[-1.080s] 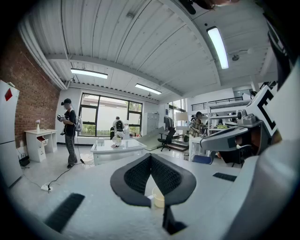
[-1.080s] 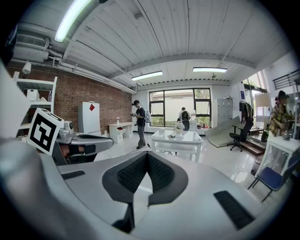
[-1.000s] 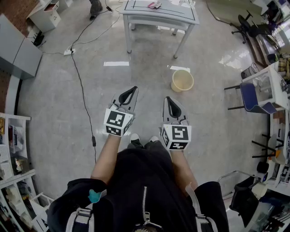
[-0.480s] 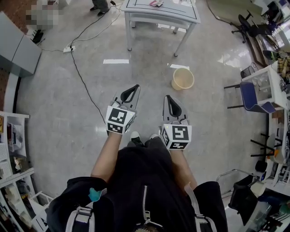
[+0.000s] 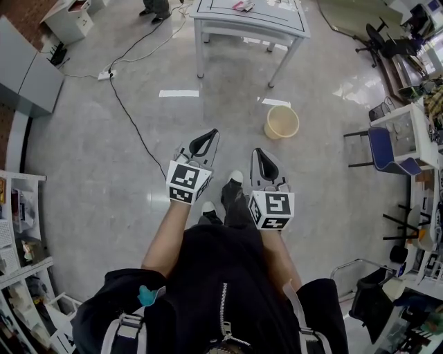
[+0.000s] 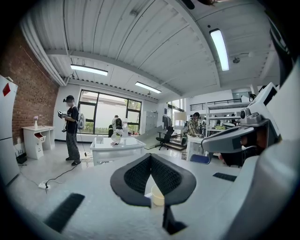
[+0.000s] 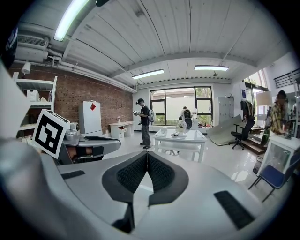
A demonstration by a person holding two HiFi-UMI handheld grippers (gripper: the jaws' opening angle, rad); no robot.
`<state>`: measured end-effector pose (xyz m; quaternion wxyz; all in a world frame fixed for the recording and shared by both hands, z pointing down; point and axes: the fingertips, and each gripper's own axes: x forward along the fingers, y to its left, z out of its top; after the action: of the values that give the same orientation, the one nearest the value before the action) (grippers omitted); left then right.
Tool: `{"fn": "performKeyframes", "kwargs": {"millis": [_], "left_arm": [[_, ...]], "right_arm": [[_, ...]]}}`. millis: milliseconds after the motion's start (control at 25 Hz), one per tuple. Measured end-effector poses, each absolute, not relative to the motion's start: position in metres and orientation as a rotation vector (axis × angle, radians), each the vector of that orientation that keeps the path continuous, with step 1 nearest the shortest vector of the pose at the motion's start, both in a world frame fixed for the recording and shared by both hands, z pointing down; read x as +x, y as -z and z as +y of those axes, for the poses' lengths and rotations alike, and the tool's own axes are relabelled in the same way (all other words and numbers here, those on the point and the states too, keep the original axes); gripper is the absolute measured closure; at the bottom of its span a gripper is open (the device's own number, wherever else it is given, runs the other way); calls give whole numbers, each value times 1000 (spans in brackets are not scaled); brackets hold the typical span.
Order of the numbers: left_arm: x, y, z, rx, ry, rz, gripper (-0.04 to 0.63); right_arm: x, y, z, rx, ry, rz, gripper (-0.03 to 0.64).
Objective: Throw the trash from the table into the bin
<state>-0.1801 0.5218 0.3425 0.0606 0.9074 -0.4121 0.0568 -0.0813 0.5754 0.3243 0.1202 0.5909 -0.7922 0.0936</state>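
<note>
A white table (image 5: 249, 19) stands ahead at the top of the head view, with a small pink piece of trash (image 5: 240, 6) on it. The bin, a beige bucket (image 5: 280, 122), sits on the floor to the front right of the table. My left gripper (image 5: 208, 137) and right gripper (image 5: 261, 155) are held side by side over the floor, well short of both. Both are shut and hold nothing. The left gripper view shows the bucket (image 6: 157, 196) low behind the closed jaws. The right gripper view shows the table (image 7: 180, 138) straight ahead.
A black cable (image 5: 128, 117) runs across the floor from a power strip (image 5: 105, 76) on the left. A blue chair (image 5: 387, 148) and cluttered desks line the right side, and shelves (image 5: 21, 228) the left. A person (image 6: 71, 129) stands beyond the table.
The person carrying the grippers has stepped forward, with one foot now showing between the grippers. Both grippers have shifted slightly ahead and stayed shut.
</note>
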Motion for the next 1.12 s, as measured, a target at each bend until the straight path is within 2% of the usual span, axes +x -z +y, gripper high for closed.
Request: {"fn": "performKeyframes", "kwargs": {"millis": [680,1120], "left_arm": [[-174,-357,427,2681,-237,-1312,589],[-135,-342,342,2712,-321,-1340,589]], "right_arm": [[-65,-346,477,1662,-403,-2363,607],[-35,-349,378,1614,-463,-2439,607]]}}
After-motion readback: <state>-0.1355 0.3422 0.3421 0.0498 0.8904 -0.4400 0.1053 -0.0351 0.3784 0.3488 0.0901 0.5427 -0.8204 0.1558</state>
